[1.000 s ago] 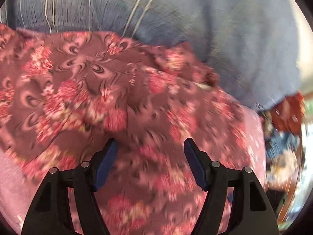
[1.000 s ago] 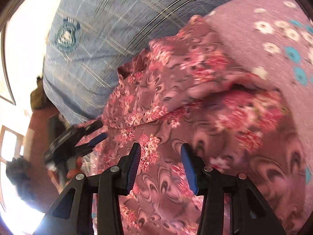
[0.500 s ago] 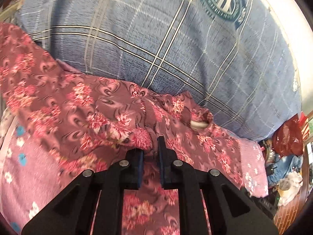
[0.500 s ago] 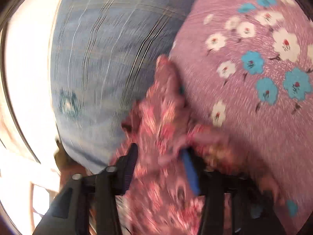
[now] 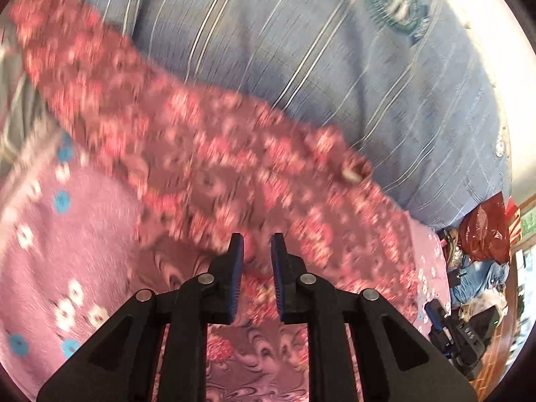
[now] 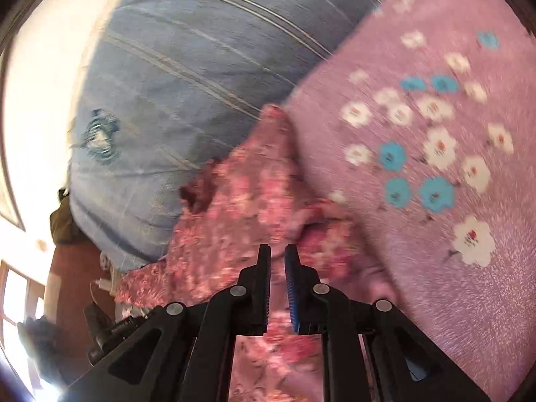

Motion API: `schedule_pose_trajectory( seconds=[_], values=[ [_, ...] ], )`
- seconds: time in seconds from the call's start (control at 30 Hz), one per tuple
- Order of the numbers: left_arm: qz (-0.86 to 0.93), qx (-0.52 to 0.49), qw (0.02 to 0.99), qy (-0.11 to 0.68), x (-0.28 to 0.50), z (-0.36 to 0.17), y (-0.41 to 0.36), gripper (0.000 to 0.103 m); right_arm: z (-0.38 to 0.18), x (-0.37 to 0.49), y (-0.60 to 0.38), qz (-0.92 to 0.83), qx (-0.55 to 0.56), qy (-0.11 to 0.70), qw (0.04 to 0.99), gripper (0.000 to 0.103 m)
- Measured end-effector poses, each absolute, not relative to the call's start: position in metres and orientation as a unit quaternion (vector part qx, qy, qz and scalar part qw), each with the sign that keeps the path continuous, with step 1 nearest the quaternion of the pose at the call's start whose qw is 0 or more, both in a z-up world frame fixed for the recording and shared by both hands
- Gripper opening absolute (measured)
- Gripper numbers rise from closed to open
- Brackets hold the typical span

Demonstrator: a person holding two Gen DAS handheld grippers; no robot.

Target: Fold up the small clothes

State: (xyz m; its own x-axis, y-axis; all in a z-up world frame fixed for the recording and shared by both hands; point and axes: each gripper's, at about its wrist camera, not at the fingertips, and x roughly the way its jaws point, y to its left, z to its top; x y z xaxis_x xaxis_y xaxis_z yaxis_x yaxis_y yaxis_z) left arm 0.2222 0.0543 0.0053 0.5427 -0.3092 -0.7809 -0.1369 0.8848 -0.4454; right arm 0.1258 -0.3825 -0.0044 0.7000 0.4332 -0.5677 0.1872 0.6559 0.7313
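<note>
The left gripper (image 5: pixel 256 251) and right gripper (image 6: pixel 277 261) each pinch the maroon floral garment (image 5: pixel 207 154), stretched blurrily over the pink flowered bedsheet (image 6: pixel 435 167). Folding looks barely begun; no neat fold shows yet

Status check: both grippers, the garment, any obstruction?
Left gripper and right gripper each shut on the maroon floral garment. It lies bunched across the pink flowered bedsheet. Blue plaid pillow close behind.

Bright daylight, blown-out glare at the frame edges, heavy motion blur, fisheye warping, dark vignette
</note>
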Motion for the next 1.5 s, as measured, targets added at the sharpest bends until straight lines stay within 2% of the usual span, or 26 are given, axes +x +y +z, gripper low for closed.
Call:
schedule_pose_trajectory(
  seconds=[0.1,0.13,0.2,0.3,0.33,0.37,0.47,0.53,0.57,0.63,0.7,0.9,1.1,1.17,1.23,1.33,1.5],
  values=[
    [-0.038,-0.205,0.855,0.475,0.237,0.011,0.040,0.045,0.016,0.148,-0.356,0.086,0.353,0.364,0.858,0.031],
    [-0.033,-0.196,0.856,0.478,0.242,0.008,0.038,0.046,0.017,0.157,-0.349,0.087,0.342,0.364,0.862,0.035],
    [-0.016,-0.172,0.848,0.500,0.254,-0.013,0.030,0.046,0.011,0.170,-0.335,0.076,0.309,0.370,0.873,0.037],
    [-0.010,-0.151,0.823,0.548,0.266,-0.049,0.026,0.043,-0.030,0.190,-0.323,0.038,0.255,0.433,0.864,0.039],
    [-0.020,-0.148,0.830,0.537,0.265,-0.046,0.029,0.043,-0.042,0.192,-0.320,0.040,0.247,0.445,0.860,0.042],
    [-0.031,-0.148,0.832,0.534,0.265,-0.040,0.033,0.043,-0.040,0.183,-0.317,0.048,0.227,0.402,0.886,0.041],
    [-0.047,-0.141,0.844,0.515,0.270,-0.011,0.064,0.045,-0.040,0.174,-0.312,0.053,0.212,0.393,0.893,0.050],
    [-0.008,-0.129,0.861,0.493,0.276,0.009,0.101,0.063,-0.037,0.176,-0.306,0.046,0.208,0.403,0.890,0.059],
    [0.012,-0.129,0.865,0.486,0.279,0.016,0.119,0.066,-0.035,0.177,-0.301,0.046,0.198,0.406,0.891,0.063],
    [0.068,-0.135,0.868,0.474,0.288,0.030,0.171,0.066,-0.032,0.177,-0.287,0.059,0.177,0.404,0.895,0.092],
    [0.107,-0.156,0.862,0.471,0.296,0.039,0.220,0.066,-0.035,0.179,-0.274,0.074,0.156,0.403,0.899,0.103],
    [0.139,-0.323,0.815,0.461,0.310,0.047,0.351,0.066,-0.037,0.186,-0.257,0.059,0.083,0.424,0.900,0.103],
    [0.169,-0.317,0.811,0.462,0.335,0.032,0.373,0.066,-0.039,0.189,-0.250,0.049,0.068,0.423,0.902,0.103],
    [0.170,-0.293,0.822,0.458,0.344,0.034,0.367,0.053,-0.039,0.188,-0.252,0.053,0.076,0.420,0.903,0.103],
    [0.173,-0.289,0.816,0.471,0.351,0.022,0.365,0.006,-0.038,0.188,-0.255,0.057,0.086,0.416,0.904,0.103],
    [0.164,-0.315,0.815,0.457,0.345,0.011,0.369,0.005,-0.037,0.187,-0.257,0.061,0.094,0.412,0.904,0.103],
    [0.130,-0.317,0.845,0.412,0.315,0.036,0.348,0.005,-0.036,0.186,-0.262,0.071,0.114,0.404,0.905,0.103]
  ],
)
